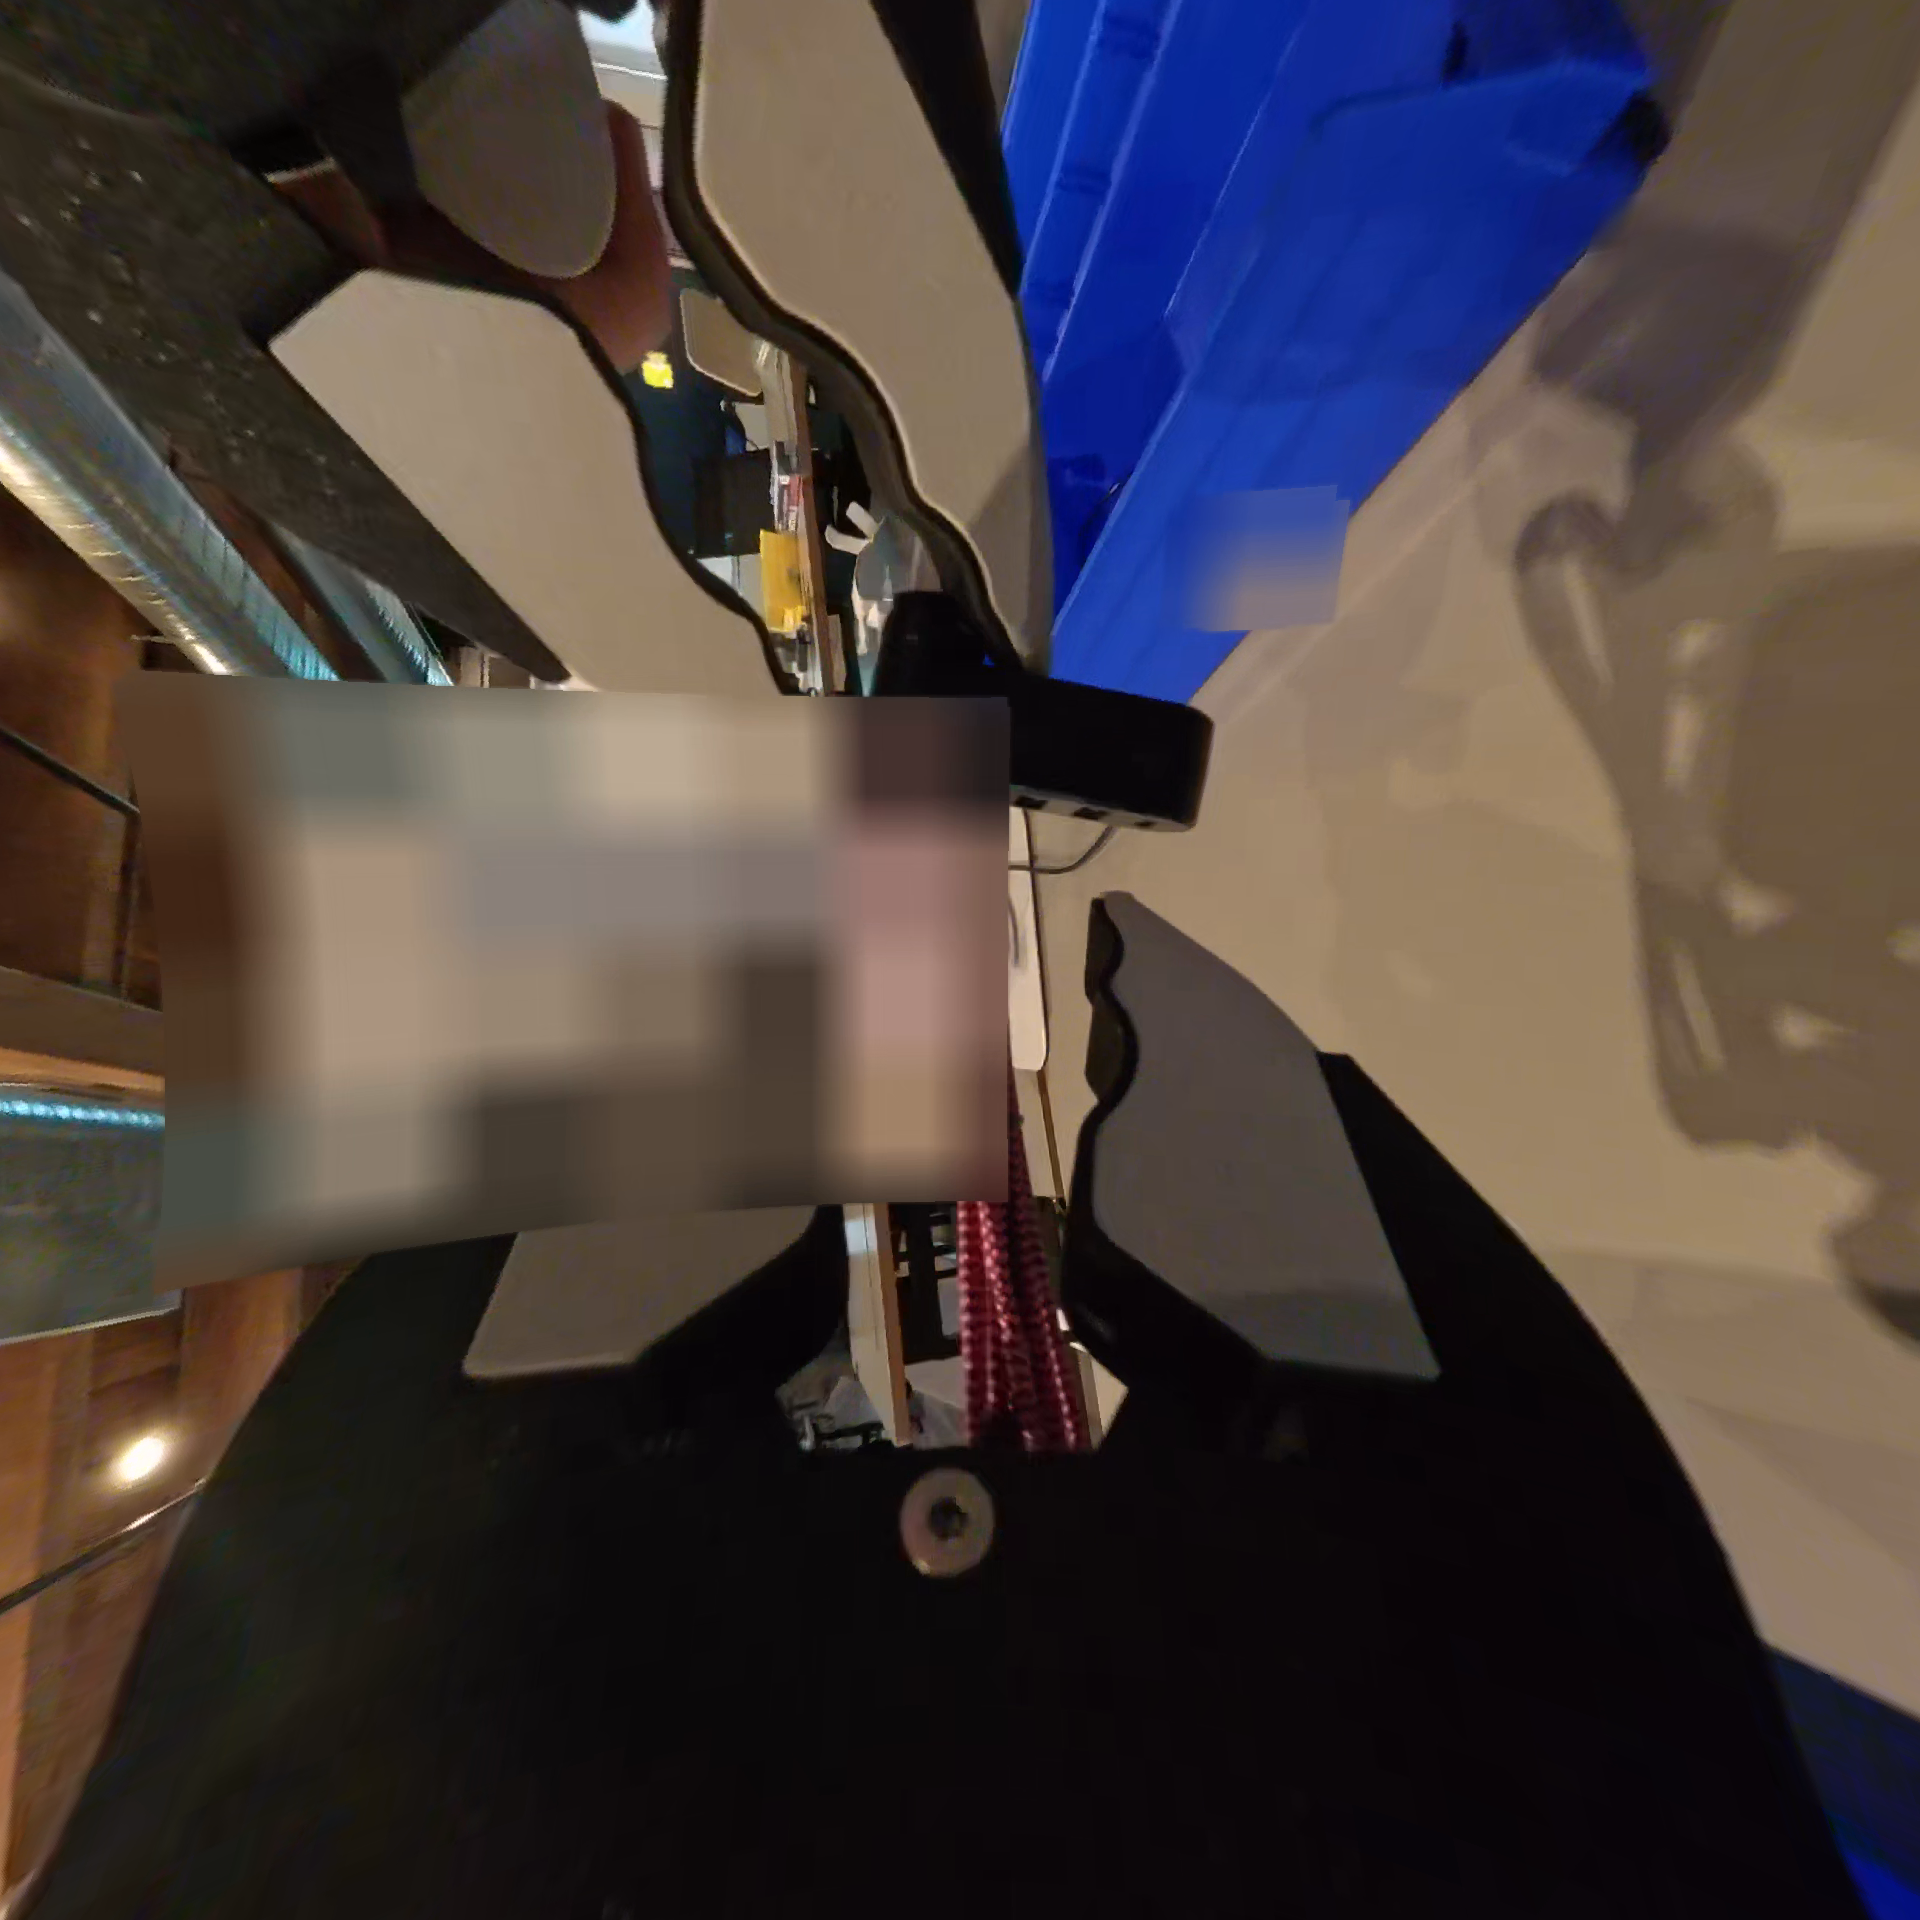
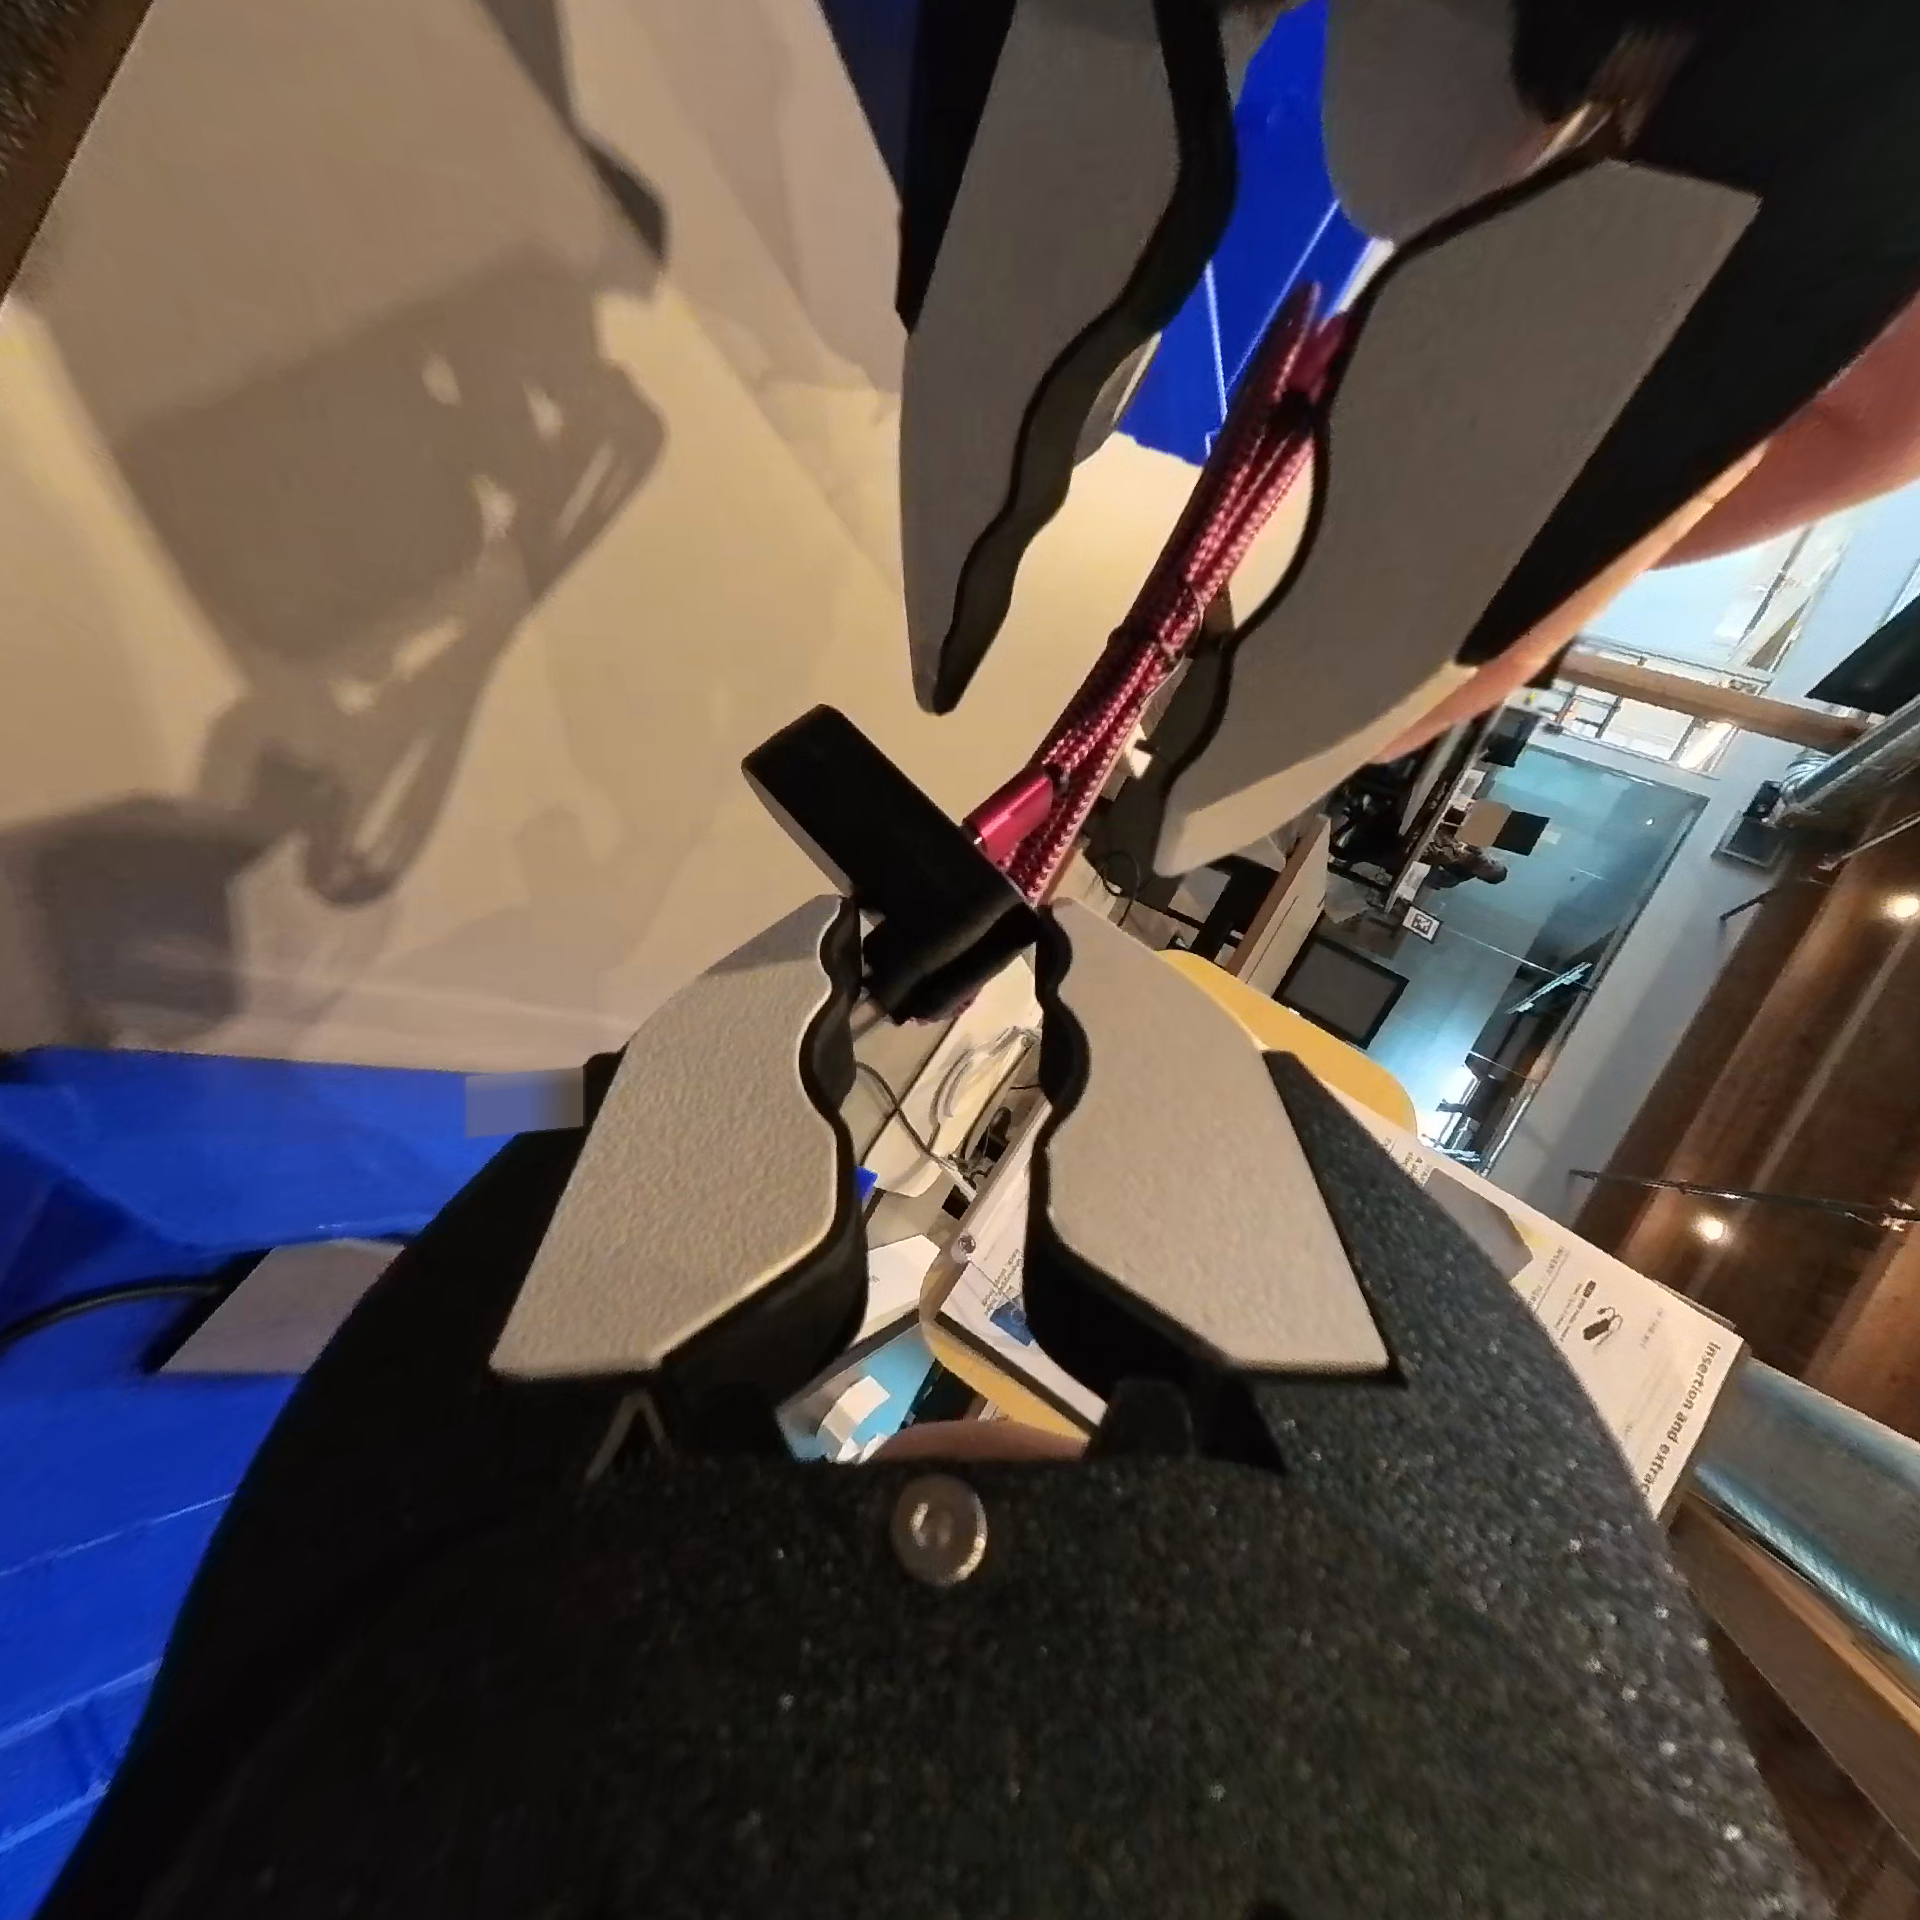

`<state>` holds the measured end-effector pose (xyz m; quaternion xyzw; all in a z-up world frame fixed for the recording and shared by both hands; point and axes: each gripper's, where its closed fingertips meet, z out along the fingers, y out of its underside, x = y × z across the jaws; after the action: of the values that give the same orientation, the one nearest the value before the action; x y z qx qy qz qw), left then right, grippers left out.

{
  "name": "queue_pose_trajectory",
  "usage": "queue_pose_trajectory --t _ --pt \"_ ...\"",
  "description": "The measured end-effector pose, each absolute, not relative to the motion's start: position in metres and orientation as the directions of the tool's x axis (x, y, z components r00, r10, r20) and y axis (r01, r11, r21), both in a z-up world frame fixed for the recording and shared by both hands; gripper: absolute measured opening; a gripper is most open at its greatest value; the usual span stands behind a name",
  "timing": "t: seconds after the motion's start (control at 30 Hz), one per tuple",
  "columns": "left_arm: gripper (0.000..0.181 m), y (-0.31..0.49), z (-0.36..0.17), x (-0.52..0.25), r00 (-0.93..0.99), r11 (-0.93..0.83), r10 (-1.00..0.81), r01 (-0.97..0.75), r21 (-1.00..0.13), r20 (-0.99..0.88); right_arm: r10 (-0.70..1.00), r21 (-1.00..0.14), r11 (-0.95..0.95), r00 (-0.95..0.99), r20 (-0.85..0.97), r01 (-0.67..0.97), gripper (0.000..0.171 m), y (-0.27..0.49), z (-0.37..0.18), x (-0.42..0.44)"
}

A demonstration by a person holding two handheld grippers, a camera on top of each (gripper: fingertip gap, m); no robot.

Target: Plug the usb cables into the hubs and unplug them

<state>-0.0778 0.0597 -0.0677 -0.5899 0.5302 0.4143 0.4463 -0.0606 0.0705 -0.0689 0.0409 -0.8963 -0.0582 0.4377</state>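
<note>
- Right tool (image 2: 940, 961): grey fingers pinch a black hub (image 2: 883, 831) at their tips; the hub sits tilted, one end sticking up to the left past the fingers.
- Red braided cable (image 2: 1132, 644) with a red metal plug (image 2: 1008, 816) meets the hub's far side; whether the plug is fully seated cannot be told.
- Left tool (image 2: 1060, 665) hangs above in the right wrist view, fingers spread, with the cable running between them. They are not closed on the cable.
- Left wrist view: its own right finger (image 1: 1226, 1122) shows, the other side is hidden by a blurred patch. The right tool (image 1: 914, 582) reaches in from above, with the hub (image 1: 1101, 758) at its tip and ports on the hub's edge.
- Blue bin (image 1: 1299, 312) stands on the pale table (image 1: 1455, 831), close behind the hub.
- Printed sheet (image 2: 1621, 1340) lies at the right edge of the right wrist view.
</note>
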Motion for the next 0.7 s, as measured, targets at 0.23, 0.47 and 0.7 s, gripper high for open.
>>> queue_pose_trajectory --t 0.23,0.47,0.7 --pt "0.025 0.067 -0.073 -0.076 0.058 -0.045 -0.281 -0.998 -0.047 -0.958 -0.119 0.125 0.992 -0.610 0.784 -0.034 0.031 0.064 -0.071 -0.063" --pt "0.006 0.067 -0.084 -0.074 0.051 -0.064 -0.360 -0.998 -0.030 -0.932 -0.127 0.128 0.991 -0.627 0.769 -0.043 0.031 0.060 -0.078 -0.062" --pt "0.006 0.063 -0.091 -0.069 0.013 -0.074 -0.398 -0.997 0.018 -0.917 -0.151 0.162 0.986 -0.655 0.740 -0.045 0.031 0.059 -0.085 -0.057"
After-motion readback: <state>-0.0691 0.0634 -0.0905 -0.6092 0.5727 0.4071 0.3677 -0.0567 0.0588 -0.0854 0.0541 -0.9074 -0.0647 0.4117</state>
